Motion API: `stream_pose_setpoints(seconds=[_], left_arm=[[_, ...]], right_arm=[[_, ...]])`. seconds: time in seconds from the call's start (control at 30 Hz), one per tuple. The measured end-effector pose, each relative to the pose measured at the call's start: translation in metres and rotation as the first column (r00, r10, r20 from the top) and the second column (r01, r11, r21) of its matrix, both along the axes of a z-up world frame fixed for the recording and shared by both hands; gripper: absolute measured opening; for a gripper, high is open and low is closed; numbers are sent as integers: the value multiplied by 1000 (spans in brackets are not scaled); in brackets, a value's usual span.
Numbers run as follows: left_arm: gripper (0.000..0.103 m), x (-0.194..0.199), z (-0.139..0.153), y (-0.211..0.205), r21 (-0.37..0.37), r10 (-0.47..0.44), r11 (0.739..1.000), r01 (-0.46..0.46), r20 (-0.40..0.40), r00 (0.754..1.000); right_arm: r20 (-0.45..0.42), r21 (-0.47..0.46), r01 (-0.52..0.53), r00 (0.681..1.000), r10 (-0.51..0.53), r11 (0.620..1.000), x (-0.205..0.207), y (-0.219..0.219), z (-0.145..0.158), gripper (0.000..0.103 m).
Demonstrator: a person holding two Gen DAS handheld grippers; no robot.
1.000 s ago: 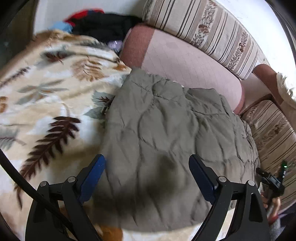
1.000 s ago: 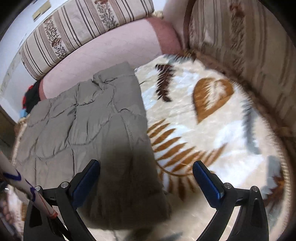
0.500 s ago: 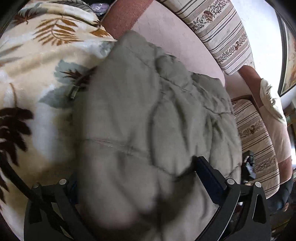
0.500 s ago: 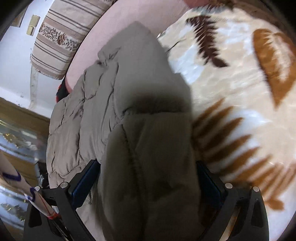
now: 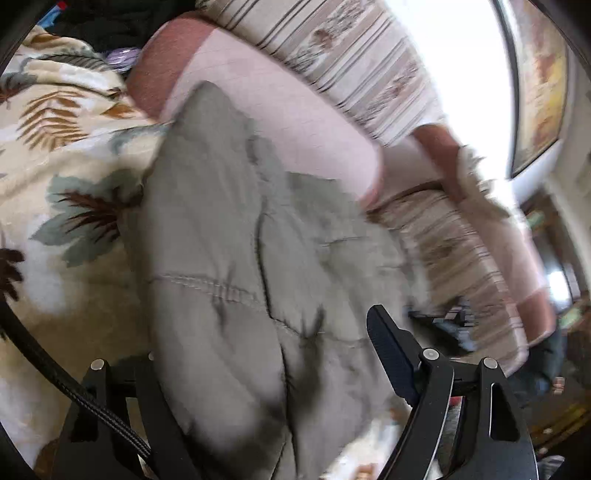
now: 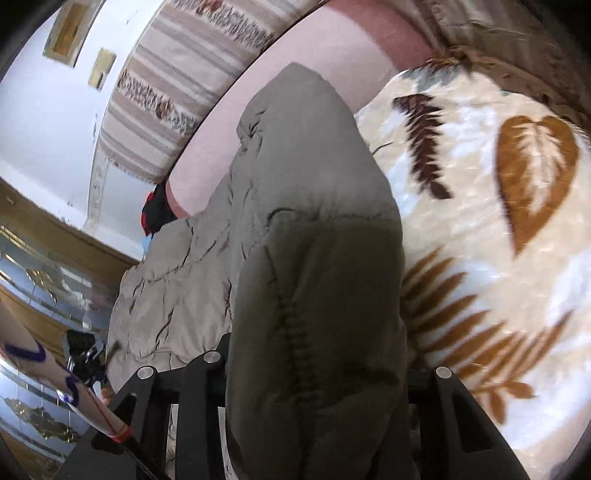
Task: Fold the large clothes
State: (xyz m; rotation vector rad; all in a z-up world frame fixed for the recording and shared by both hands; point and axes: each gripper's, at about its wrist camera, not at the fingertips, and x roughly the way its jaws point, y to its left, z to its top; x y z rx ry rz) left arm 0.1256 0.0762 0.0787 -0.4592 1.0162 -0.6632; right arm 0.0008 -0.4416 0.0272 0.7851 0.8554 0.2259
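Note:
A puffy olive-grey quilted jacket (image 5: 229, 221) lies on a leaf-print blanket (image 5: 55, 184) on a sofa. In the left wrist view its near edge bulges between the jaws of my left gripper (image 5: 266, 339). Those jaws are closing and pinch the cloth: the right finger (image 5: 391, 354) touches it and the left finger is hidden under it. In the right wrist view the jacket (image 6: 303, 166) is bunched into a thick ridge between the closing jaws of my right gripper (image 6: 317, 343). The fabric covers both pads.
The blanket (image 6: 498, 258) spreads to the right of the jacket. Pink seat cushions (image 5: 277, 110) and striped back cushions (image 5: 351, 48) lie behind. A dark pile of clothes (image 5: 103, 26) sits at the far left. A sleeve (image 6: 37, 369) shows at the lower left.
Both grippers moved forward over the jacket's near edge, then narrowed around it. The cloth now bunches between each pair of jaws and both views tilted upward.

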Motion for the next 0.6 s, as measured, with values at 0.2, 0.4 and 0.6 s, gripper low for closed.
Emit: stream_pose_setpoints(seconds=[0.2,0.4,0.6], left_arm=[[82,17,-42,2,134,106,987,-92,-102,989],[83,-8,-12,29,83,105,992,-100,-60,993],[92,-22,-16,44,71,100,993,-97,-50,994]], right_arm=[[-72,32,82,994,-79,996,-5,-11,-32,60],[-113,-43,150,982,-154,988,-17,-19,-24,89],[-82,-115,108,990,-118,987,-42,-6,-11,89]])
